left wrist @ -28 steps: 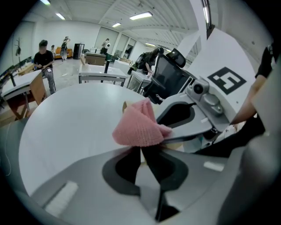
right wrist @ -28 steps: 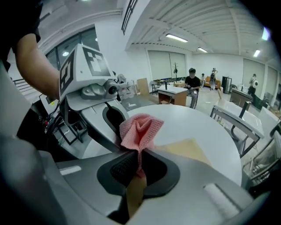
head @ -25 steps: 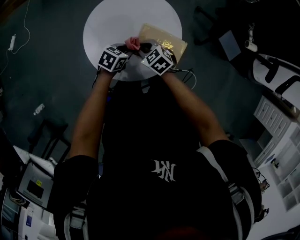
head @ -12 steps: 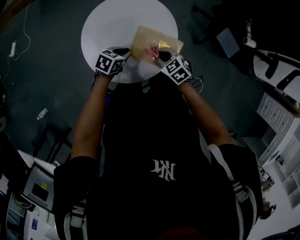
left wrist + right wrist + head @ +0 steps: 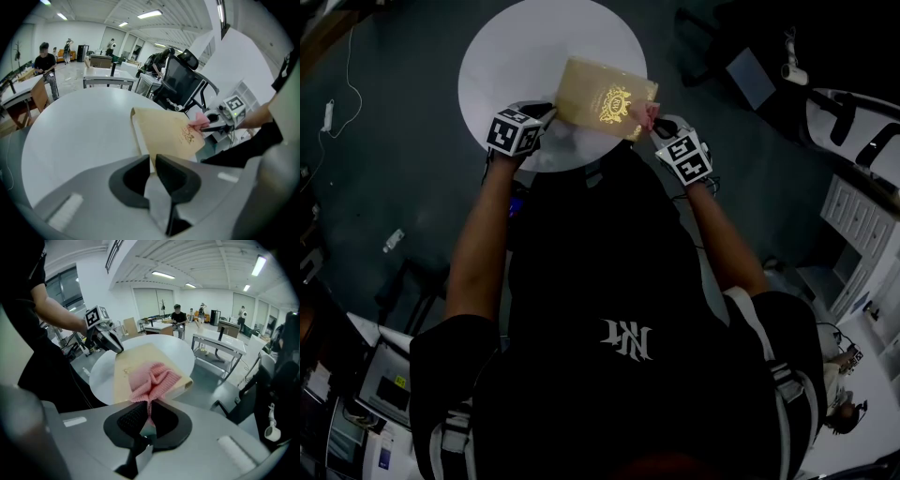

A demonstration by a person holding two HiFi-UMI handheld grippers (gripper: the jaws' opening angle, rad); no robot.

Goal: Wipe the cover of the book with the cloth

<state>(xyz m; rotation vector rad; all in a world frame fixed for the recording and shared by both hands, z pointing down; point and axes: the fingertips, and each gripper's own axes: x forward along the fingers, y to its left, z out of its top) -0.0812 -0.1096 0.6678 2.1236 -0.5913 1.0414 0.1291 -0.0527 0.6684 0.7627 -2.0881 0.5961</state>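
A tan book (image 5: 605, 98) with a gold emblem on its cover is held tilted above the round white table (image 5: 516, 56). My left gripper (image 5: 546, 114) is shut on the book's near left edge; in the left gripper view the book (image 5: 166, 133) rises from between the jaws of the left gripper (image 5: 153, 165). My right gripper (image 5: 659, 126) is shut on a pink knitted cloth (image 5: 651, 116), which rests at the book's right edge. In the right gripper view the cloth (image 5: 152, 383) bunches out of the right gripper (image 5: 149, 412) against the book (image 5: 136, 366).
A dark floor surrounds the table. An office chair (image 5: 185, 84) stands beyond the table in the left gripper view. White desks (image 5: 218, 341) and several people stand further off in the room. White cabinets (image 5: 862, 244) are at the right.
The right gripper has carried the pink cloth rightward across the cover, from the book's left part to its right edge. The left gripper keeps its hold; the book has tilted and shifted slightly.
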